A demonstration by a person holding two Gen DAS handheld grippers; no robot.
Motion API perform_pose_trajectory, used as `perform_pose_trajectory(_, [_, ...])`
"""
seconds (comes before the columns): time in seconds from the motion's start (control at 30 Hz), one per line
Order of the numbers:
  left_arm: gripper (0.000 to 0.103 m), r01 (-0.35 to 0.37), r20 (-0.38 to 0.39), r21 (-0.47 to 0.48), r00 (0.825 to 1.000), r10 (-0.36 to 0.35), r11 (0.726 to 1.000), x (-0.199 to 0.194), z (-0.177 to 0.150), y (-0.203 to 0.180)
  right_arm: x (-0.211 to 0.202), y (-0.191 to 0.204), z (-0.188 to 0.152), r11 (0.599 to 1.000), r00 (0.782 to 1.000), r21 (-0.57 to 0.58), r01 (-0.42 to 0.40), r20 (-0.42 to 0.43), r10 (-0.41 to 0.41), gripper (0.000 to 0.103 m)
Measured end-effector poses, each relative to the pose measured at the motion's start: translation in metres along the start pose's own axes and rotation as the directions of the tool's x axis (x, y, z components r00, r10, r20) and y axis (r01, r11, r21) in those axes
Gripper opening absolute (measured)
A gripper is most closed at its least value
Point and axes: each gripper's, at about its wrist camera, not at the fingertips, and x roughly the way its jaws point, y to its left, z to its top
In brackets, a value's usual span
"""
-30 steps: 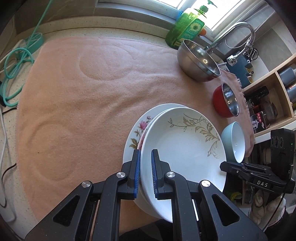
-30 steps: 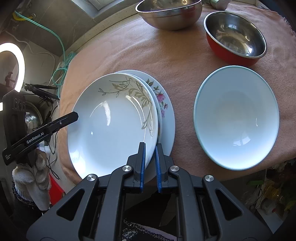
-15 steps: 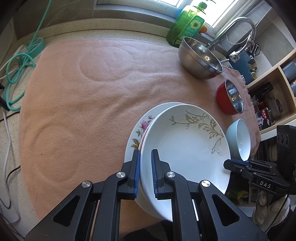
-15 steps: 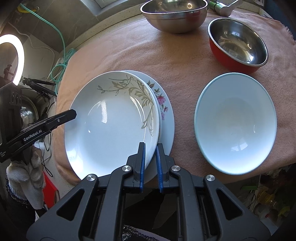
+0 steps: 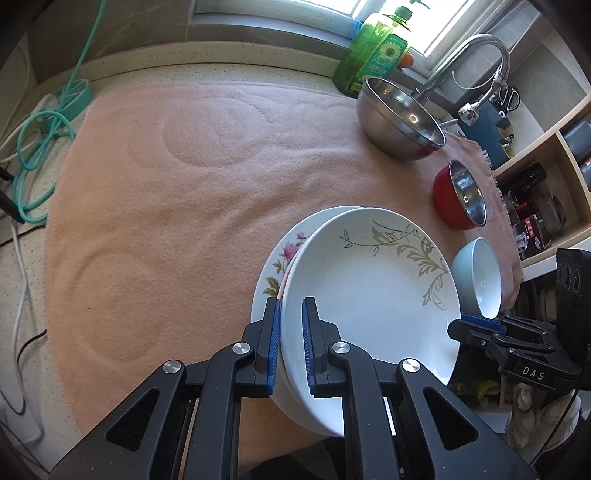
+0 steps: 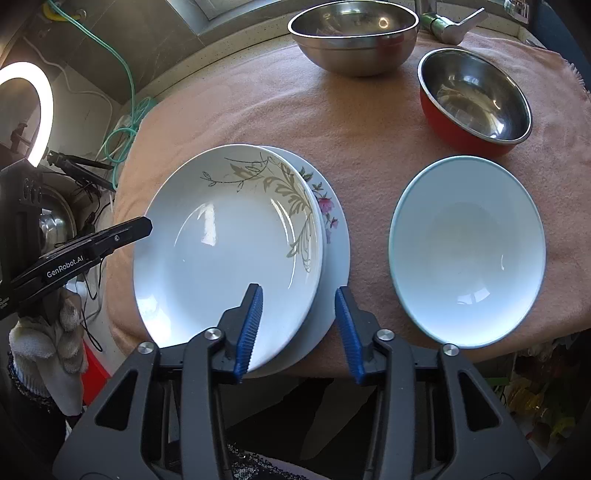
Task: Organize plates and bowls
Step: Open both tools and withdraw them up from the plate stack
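A white plate with a grey-gold leaf pattern (image 5: 373,291) (image 6: 229,251) lies on a white plate with pink flowers (image 5: 284,254) (image 6: 332,221) on the pink towel. My left gripper (image 5: 291,321) is shut on the near rim of the leaf plate. My right gripper (image 6: 299,299) is open, its jaws on either side of the rims of both plates at the towel's front edge. A pale blue bowl (image 6: 469,251) (image 5: 480,280) sits to the right of the plates.
A red bowl with a steel inside (image 6: 476,99) (image 5: 460,199) and a large steel bowl (image 6: 354,33) (image 5: 399,118) stand further back. A green soap bottle (image 5: 373,48) and a tap (image 5: 469,62) are behind. Green hose (image 5: 40,140) lies at left.
My right gripper has opened and let go of the plate rims. The left gripper stays shut on the leaf plate.
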Motion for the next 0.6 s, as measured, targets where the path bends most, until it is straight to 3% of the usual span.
perform_pose_trajectory(0.23, [0.01, 0.002, 0.012, -0.01, 1.0, -0.002, 1.0, -0.006, 0.001, 0.0, -0.006, 0.005, -0.003, 1.0, 1.0, -0.021, 0.002, 0.005, -0.002, 0.05])
perform_pose_trajectory(0.33, [0.011, 0.008, 0.024, -0.012, 1.0, -0.008, 1.0, -0.012, 0.002, -0.001, -0.013, 0.008, -0.004, 1.0, 1.0, -0.03, 0.003, 0.024, -0.003, 0.057])
perform_pose_trajectory(0.53, [0.012, 0.01, 0.07, 0.001, 0.998, -0.01, 1.0, -0.03, 0.007, -0.008, -0.036, 0.016, -0.001, 0.998, 0.997, -0.064, -0.022, 0.072, 0.026, 0.058])
perform_pose_trajectory(0.57, [0.015, 0.005, 0.077, 0.005, 0.997, -0.006, 1.0, -0.032, 0.009, -0.01, -0.04, 0.018, 0.0, 0.997, 0.996, -0.072, -0.026, 0.083, 0.032, 0.061])
perform_pose_trajectory(0.6, [0.029, 0.001, 0.083, 0.011, 0.997, -0.002, 1.0, -0.035, 0.01, -0.012, -0.045, 0.019, 0.002, 0.996, 0.995, -0.08, -0.031, 0.094, 0.039, 0.065])
